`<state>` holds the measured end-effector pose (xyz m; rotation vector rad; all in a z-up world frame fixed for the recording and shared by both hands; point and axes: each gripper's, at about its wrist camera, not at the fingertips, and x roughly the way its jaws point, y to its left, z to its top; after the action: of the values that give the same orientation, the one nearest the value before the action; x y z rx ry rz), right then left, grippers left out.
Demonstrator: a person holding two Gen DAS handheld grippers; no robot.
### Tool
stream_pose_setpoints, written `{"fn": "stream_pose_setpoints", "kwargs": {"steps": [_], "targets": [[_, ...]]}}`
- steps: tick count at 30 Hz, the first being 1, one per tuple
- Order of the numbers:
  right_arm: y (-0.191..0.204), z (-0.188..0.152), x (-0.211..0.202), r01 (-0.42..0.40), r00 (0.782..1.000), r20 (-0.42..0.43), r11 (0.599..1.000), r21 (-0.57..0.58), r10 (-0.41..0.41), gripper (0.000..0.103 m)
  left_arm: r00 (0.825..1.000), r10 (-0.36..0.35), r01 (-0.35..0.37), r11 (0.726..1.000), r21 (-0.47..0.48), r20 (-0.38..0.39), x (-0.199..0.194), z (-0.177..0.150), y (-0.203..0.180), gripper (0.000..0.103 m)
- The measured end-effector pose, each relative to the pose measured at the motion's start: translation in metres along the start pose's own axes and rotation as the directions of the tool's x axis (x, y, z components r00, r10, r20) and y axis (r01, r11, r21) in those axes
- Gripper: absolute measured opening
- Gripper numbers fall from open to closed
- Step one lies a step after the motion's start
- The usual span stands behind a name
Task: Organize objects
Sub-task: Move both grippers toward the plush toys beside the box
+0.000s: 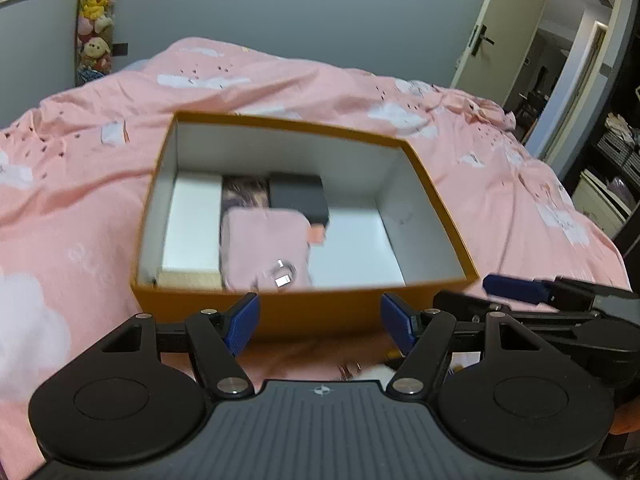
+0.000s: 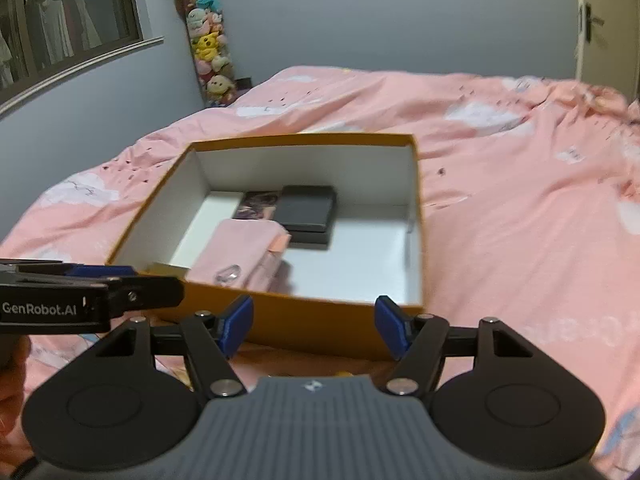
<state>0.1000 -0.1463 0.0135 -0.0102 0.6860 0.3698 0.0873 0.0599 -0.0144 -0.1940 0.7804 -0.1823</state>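
An open orange box (image 1: pixel 280 316) with white inner walls sits on the pink bed; it also shows in the right wrist view (image 2: pixel 320 320). Inside lie a white box (image 1: pixel 192 224), a pink pouch (image 1: pixel 264 252) with a clear clip on it, a black box (image 1: pixel 298 196) and a dark picture card (image 1: pixel 244 196). The pouch (image 2: pixel 240 260), black box (image 2: pixel 306 208) and card (image 2: pixel 258 205) show in the right wrist view too. My left gripper (image 1: pixel 320 326) is open and empty just before the box's near wall. My right gripper (image 2: pixel 314 326) is open and empty at the same wall.
The pink duvet (image 1: pixel 80 208) with white clouds covers the bed all around the box. A column of plush toys (image 2: pixel 208 52) stands in the far corner. An open door (image 1: pixel 500 32) and shelves (image 1: pixel 616 168) are at the right. Small items lie under the grippers, mostly hidden.
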Motion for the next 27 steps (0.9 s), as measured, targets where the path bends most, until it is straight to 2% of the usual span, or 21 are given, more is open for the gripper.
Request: {"fn": "stream_pose_setpoints", "kwargs": {"steps": [5,7,13,17,20,22,27], "targets": [[-0.004,-0.022,-0.015,0.067,0.997,0.041,0.997,-0.026,-0.066,0.069,0.999,-0.026,0.025,1.0,-0.011,-0.043,-0.001,-0.02,-0.007,0.079],[-0.004,-0.032,-0.018,0.077,0.996,0.049,0.996,-0.04,-0.075,0.073,0.998,-0.039,0.038,0.999,-0.015,-0.057,0.0,-0.026,-0.009,0.079],[-0.005,-0.047,-0.023,0.119,0.992,0.031,0.992,-0.032,-0.118,0.076,0.99,-0.082,0.077,0.996,-0.054,-0.111,0.003,-0.042,-0.01,0.077],[-0.007,-0.053,-0.025,0.159,0.987,0.013,0.987,-0.037,-0.159,0.076,0.985,-0.111,0.095,0.988,-0.121,-0.131,0.006,-0.048,-0.005,0.077],[-0.011,-0.058,-0.022,0.179,0.984,-0.015,0.984,-0.026,-0.179,0.073,0.979,-0.138,0.111,0.979,-0.173,-0.15,0.01,-0.051,0.0,0.077],[-0.014,-0.061,-0.02,0.189,0.981,-0.034,0.982,-0.016,-0.19,0.066,0.974,-0.156,0.122,0.972,-0.2,-0.162,0.013,-0.053,0.002,0.077],[-0.016,-0.067,-0.013,0.196,0.978,-0.074,0.981,-0.011,-0.196,0.061,0.963,-0.202,0.151,0.953,-0.261,-0.18,0.021,-0.057,0.005,0.08]]}}
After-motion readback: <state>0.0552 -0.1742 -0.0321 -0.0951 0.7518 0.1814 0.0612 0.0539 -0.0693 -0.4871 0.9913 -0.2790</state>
